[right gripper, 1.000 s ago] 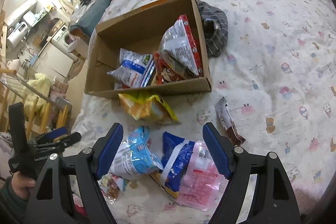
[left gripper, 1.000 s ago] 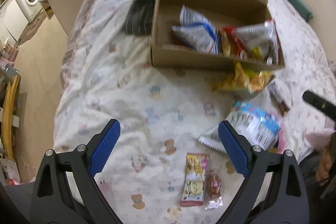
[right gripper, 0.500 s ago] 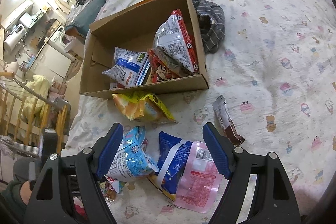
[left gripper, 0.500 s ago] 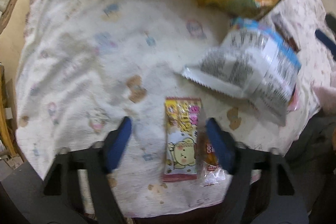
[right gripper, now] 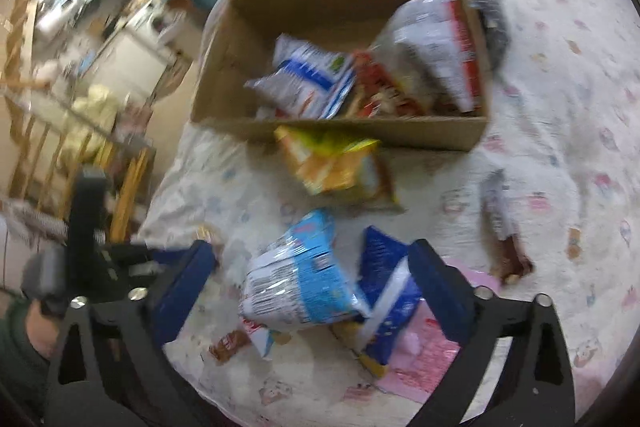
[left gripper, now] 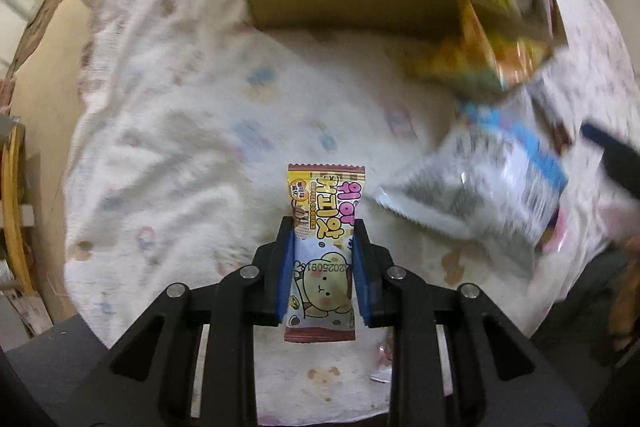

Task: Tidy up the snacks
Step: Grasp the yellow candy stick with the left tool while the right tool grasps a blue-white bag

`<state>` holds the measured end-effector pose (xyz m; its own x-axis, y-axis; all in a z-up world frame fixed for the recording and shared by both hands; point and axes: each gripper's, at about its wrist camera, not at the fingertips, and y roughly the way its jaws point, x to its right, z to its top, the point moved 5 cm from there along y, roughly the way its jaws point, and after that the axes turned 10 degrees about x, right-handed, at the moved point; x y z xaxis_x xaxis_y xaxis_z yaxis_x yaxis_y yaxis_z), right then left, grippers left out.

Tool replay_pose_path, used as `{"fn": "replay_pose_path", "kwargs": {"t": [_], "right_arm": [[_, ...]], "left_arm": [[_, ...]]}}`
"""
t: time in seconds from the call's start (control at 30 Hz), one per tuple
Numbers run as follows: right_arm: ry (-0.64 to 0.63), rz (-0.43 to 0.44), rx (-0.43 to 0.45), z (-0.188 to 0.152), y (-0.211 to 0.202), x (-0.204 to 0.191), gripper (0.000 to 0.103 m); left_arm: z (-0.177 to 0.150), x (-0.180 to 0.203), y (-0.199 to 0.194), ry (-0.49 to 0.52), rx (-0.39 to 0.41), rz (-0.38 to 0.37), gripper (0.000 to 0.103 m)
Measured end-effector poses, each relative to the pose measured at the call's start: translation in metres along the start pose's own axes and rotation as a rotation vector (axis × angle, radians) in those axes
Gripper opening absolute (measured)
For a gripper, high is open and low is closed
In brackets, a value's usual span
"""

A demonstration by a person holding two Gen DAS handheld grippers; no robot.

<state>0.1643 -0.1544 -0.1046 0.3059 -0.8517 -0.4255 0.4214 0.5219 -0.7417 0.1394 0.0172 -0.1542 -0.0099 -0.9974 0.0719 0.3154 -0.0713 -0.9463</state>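
Note:
A small yellow cookie packet (left gripper: 326, 195) with a cartoon bear lies on the printed quilt. My left gripper (left gripper: 322, 227) points straight down over it, its jaws closing, blue pads against the packet's two long edges. My right gripper (right gripper: 312, 251) is opening wide above a light-blue and silver snack bag (right gripper: 300, 275), which sits between its fingers untouched. The cardboard box (right gripper: 340, 135) behind holds several snack bags. An orange-yellow bag (right gripper: 336, 167) leans at the box's front wall.
A dark blue bag (right gripper: 384, 291) on a pink packet (right gripper: 428, 359), a brown bar (right gripper: 504, 235) and a small brown candy (right gripper: 230, 343) lie on the quilt (left gripper: 180, 147). The bed edge drops to the floor on the left; a striped grey cloth (right gripper: 496, 27) lies beside the box.
My left gripper dropped onto the cookie packet and closed from wide open to gripping its sides. My right gripper moved closer to the light-blue bag and spread wider.

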Motion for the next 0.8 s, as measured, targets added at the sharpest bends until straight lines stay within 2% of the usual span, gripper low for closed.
{"fn": "replay_pose_path", "kwargs": {"t": [0.13, 0.33, 0.47, 0.5, 0.53, 0.6, 0.63, 0.8], "right_arm": [[-0.143, -0.023, -0.075, -0.014, 0.018, -0.025, 0.102], [-0.323, -0.101, -0.164, -0.035, 0.045, -0.044, 0.102], [-0.344, -0.133, -0.220, -0.042, 0.060, -0.041, 0.100], [-0.343, -0.133, -0.222, -0.042, 0.061, -0.040, 0.091], [-0.341, -0.127, -0.225, -0.041, 0.061, -0.039, 0.076], [-0.328, -0.112, -0.222, -0.041, 0.059, -0.038, 0.073], [-0.322, -0.093, -0.213, -0.040, 0.055, -0.038, 0.067], [-0.234, 0.044, -0.143, -0.024, 0.025, -0.043, 0.064]], "left_arm": [[0.012, -0.022, -0.016, -0.069, 0.087, 0.058, 0.022], [0.024, -0.045, -0.025, -0.143, 0.114, 0.050, 0.023], [0.029, -0.058, -0.028, -0.180, 0.118, 0.037, 0.023], [0.031, -0.057, -0.028, -0.186, 0.117, 0.035, 0.023], [0.030, -0.055, -0.028, -0.189, 0.116, 0.029, 0.023], [0.034, -0.053, -0.024, -0.187, 0.118, 0.024, 0.023], [0.034, -0.051, -0.026, -0.185, 0.120, 0.025, 0.023], [0.043, -0.040, -0.035, -0.178, 0.145, 0.020, 0.023]]}}
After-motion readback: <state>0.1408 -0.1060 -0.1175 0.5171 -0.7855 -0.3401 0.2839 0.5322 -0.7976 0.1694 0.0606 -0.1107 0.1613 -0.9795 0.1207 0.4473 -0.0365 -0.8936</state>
